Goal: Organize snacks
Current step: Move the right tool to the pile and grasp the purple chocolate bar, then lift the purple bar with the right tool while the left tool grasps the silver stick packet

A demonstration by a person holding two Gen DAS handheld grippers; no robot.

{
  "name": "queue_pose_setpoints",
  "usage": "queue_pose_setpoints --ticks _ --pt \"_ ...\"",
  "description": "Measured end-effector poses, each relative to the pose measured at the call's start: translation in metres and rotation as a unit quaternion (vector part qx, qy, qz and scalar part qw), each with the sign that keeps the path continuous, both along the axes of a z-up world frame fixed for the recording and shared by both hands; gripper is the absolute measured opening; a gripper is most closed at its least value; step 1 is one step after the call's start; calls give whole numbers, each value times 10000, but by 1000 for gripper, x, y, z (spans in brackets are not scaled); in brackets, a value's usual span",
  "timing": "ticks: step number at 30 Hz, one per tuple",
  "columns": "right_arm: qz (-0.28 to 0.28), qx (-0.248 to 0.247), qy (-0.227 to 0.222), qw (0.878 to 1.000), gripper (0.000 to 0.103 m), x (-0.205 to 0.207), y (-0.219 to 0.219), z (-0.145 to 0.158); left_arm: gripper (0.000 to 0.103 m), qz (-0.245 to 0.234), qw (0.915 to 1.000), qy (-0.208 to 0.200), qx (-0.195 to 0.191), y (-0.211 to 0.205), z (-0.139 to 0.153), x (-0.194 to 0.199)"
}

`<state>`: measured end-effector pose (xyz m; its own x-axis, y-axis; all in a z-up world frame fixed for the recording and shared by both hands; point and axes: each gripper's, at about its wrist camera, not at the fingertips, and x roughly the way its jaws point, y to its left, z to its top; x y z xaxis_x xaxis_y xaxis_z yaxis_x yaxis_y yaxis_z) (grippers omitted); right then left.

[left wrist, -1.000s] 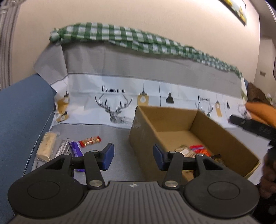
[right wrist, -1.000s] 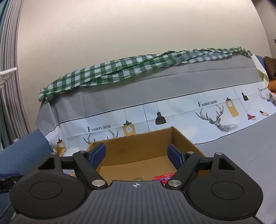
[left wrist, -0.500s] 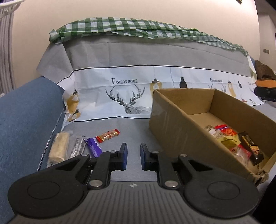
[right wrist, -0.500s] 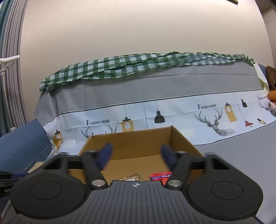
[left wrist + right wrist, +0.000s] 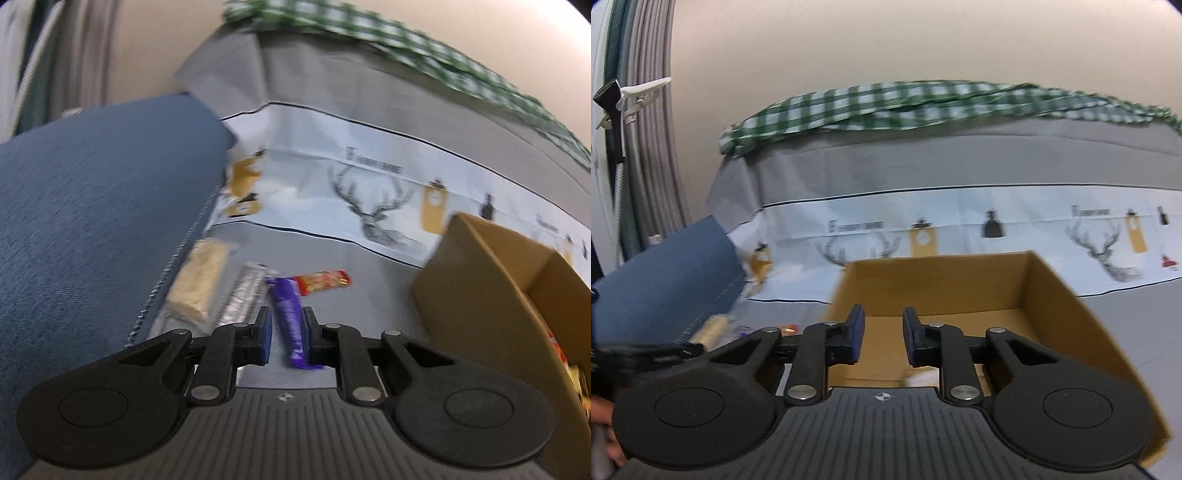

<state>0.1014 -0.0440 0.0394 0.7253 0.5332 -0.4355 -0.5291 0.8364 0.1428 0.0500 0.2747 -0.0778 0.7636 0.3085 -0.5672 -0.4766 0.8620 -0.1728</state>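
Note:
Several wrapped snacks lie in a row on the grey cloth in the left wrist view: a beige bar [image 5: 199, 284], a silver packet [image 5: 245, 295], a purple bar [image 5: 284, 295] and a red snack [image 5: 323, 282]. My left gripper [image 5: 286, 321] hovers just over the purple bar, shut and empty; the bar shows through the narrow gap. The open cardboard box [image 5: 480, 288] stands to the right with snacks [image 5: 557, 347] inside. My right gripper [image 5: 883, 325] hangs over the box's [image 5: 960, 280] near edge, its jaws closing to a narrow gap with nothing between them.
A blue sofa arm [image 5: 92, 221] borders the snacks on the left. A cloth printed with deer [image 5: 369, 206] covers the seat and backrest, with a green checked cloth [image 5: 905, 107] on top. Grey curtains [image 5: 646, 166] hang at far left. A person's hand [image 5: 602, 410] shows at the lower left.
Both grippers went from open to shut. The left one swung left and down, away from the box and over the row of snacks. The right one drifted sideways over the box.

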Motion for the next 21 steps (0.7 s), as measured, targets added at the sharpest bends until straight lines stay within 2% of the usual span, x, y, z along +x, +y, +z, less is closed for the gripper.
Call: queue_pose_setpoints --ticks 5,9,11,14,17,21 --pt "691 70 732 9949 21 8 71 1 17 456 9971 287 -546 28 -13 -1" --pt "1167 -268 1059 9871 21 10 131 -14 17 667 9917 606 -921 43 -26 0" --pt "1240 -525 1202 9836 21 16 162 -27 17 730 9888 656 -1128 49 -31 -1" --pt "1170 -724 1366 9810 22 34 196 -46 17 778 9875 640 -1214 53 -32 -4" --pt "1099 -1028 1509 9770 33 53 227 -67 17 743 9874 648 -1241 54 -32 -6" --pt "1174 -1465 1769 9662 54 69 255 -101 18 740 9870 672 -1260 55 -32 -5"
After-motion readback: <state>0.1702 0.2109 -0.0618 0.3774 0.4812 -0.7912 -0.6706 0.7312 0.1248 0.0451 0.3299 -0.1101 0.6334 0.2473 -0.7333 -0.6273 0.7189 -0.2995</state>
